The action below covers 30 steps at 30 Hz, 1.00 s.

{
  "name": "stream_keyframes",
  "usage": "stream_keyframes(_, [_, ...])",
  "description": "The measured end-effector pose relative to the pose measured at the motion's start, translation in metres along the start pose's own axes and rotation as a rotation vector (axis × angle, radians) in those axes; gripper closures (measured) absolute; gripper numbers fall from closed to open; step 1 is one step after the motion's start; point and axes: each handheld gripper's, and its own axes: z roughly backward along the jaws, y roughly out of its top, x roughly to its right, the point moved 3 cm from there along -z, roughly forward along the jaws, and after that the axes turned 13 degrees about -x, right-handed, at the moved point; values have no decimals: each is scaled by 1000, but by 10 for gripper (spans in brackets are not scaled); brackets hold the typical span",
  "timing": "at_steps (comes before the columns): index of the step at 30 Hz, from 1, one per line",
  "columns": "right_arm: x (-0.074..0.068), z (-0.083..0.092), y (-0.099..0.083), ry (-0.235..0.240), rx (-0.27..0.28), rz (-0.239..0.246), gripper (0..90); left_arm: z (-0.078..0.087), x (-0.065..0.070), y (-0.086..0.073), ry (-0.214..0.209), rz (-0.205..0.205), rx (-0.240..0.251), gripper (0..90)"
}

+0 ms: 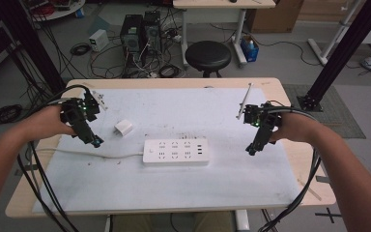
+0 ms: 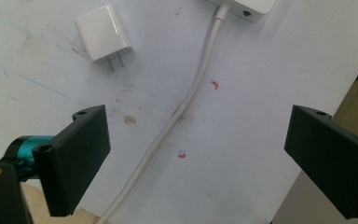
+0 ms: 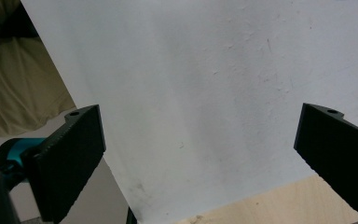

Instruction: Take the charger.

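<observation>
Both grippers hover over the white mat (image 1: 125, 188) with jaws wide apart and nothing in them: the left gripper (image 1: 94, 141) just beside the small white charger (image 1: 123, 127), the right gripper (image 1: 251, 151) off to the right of the power strip (image 1: 176, 152), which lies mid-table with its cord (image 2: 186, 98) trailing left. If the charger is meant for the strip, I'd say the left should close squarely across its flat sides, prongs kept free, while the right steadies the strip. I can read no brand or writing anywhere.
</observation>
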Motion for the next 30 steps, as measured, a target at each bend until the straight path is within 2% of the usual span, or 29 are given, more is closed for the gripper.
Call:
stream_keyframes(8, [-1, 4, -1, -29, 28, -15, 12, 3, -4, 3, 16, 20, 29, 67])
stream_keyframes(11, [1, 5, 0, -32, 49, -25, 12, 1, -8, 5, 32, 62, 47, 67])
stream_keyframes(12, [0, 5, 0, -32, 47, -32, 12, 1, -11, 5, 45, 65, 44, 68])
stream_keyframes(15, [1, 2, 4, -23, 61, -35, 12, -4, -19, 5, 67, 132, 74, 67])
stream_keyframes(16, [1, 1, 5, -22, 62, -36, 12, -7, -21, 6, 65, 169, 100, 68])
stream_keyframes(17, [0, 1, 6, -18, 56, -37, 12, -8, -26, 5, 68, 177, 99, 68])
stream_keyframes(19, [0, 0, 7, -14, 51, -35, 12, -14, -33, 6, 68, 239, 116, 68])
stream_keyframes(20, [0, 0, 7, -14, 51, -35, 12, -14, -33, 6, 68, 239, 116, 67])
stream_keyframes(21, [1, 0, 7, -15, 50, -36, 12, -17, -36, 7, 62, 259, 124, 67])
stream_keyframes(22, [2, -1, 9, -12, 56, -41, 12, -25, -42, 10, 56, 293, 127, 68])
stream_keyframes(26, [4, -3, 11, -7, 55, -41, 12, -34, -48, 16, 45, 324, 135, 67])
stream_keyframes(30, [6, -8, 14, -5, 52, -38, 12, -51, -58, 28, 29, 360, 133, 67])
